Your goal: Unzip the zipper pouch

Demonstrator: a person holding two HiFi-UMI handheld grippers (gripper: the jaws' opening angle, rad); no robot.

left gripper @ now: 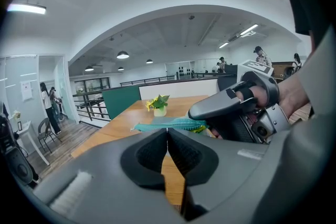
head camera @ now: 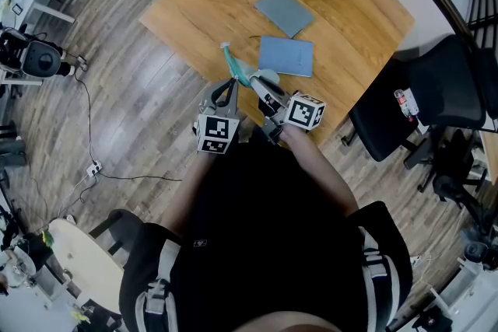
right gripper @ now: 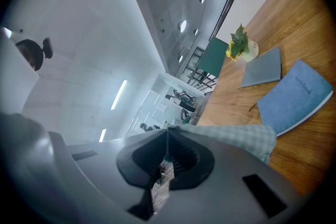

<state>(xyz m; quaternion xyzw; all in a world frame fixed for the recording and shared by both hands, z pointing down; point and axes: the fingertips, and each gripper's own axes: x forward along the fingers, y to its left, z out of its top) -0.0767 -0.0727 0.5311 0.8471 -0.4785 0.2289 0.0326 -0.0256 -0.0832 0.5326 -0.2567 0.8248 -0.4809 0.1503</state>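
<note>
I can read just one word: "notebook", in pale letters on the cover of the blue notebook (right gripper: 294, 96) lying on the desk (right gripper: 231, 98). The cubes on the left claw (head camera: 231, 83) and right claw (head camera: 255, 80) carry black-and-white square markers, patterns without letters. A white sheet (left gripper: 26, 90) on a glass wall is too small to read.

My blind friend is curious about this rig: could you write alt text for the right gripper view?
The right gripper has its grey jaws pinched shut on the edge of a green checked pouch that stretches rightward. Beyond lies a wooden table with two blue notebooks and a small pot of yellow flowers.
</note>
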